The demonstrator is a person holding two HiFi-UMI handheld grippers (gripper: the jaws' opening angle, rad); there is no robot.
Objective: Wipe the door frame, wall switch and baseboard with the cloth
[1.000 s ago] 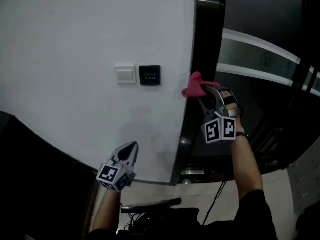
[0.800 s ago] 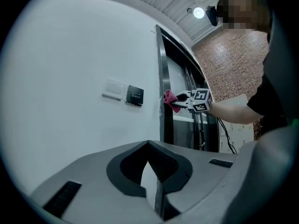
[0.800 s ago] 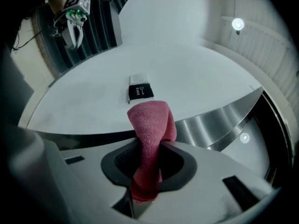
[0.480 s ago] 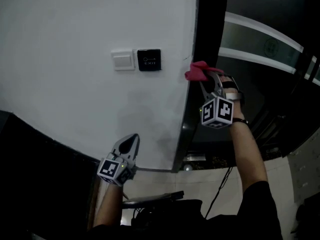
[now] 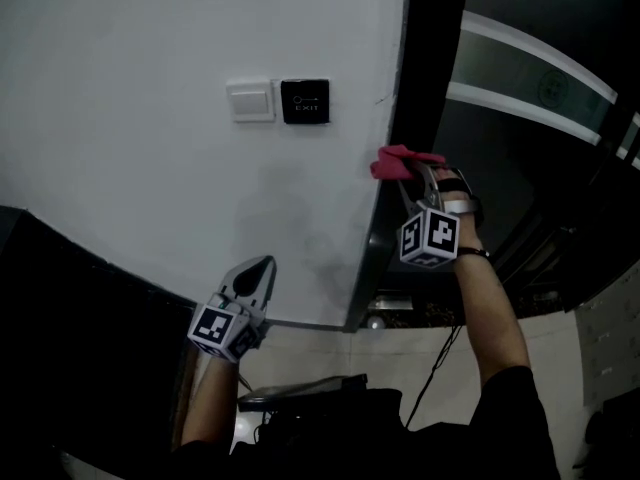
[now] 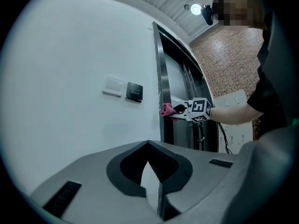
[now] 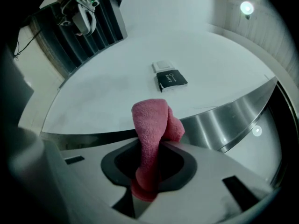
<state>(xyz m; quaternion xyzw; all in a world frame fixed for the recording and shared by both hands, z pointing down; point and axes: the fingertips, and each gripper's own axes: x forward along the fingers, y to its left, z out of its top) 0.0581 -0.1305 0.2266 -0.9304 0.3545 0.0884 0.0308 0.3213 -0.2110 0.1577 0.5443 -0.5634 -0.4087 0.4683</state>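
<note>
Cloth pinched in the right gripper, its free end ahead meeting the frame to wipe it; left gripper closed, empty, idle.

Wall: a wide bare stretch, open above, below and left of the two plates. The white switch and black exit button sit just beside each other and are the only things standing proud of it. Bare wall runs between the button and the door frame.

Frame: a narrow dark strip, with the wall on its left and the glass door hard on its right. The right gripper with its cloth takes up the frame's edge at mid-height.

Lower left: a black bulk closes off the wall. The left gripper hangs near its edge.

Foot of frame: a cable and a flat dark object crowd the floor.
</note>
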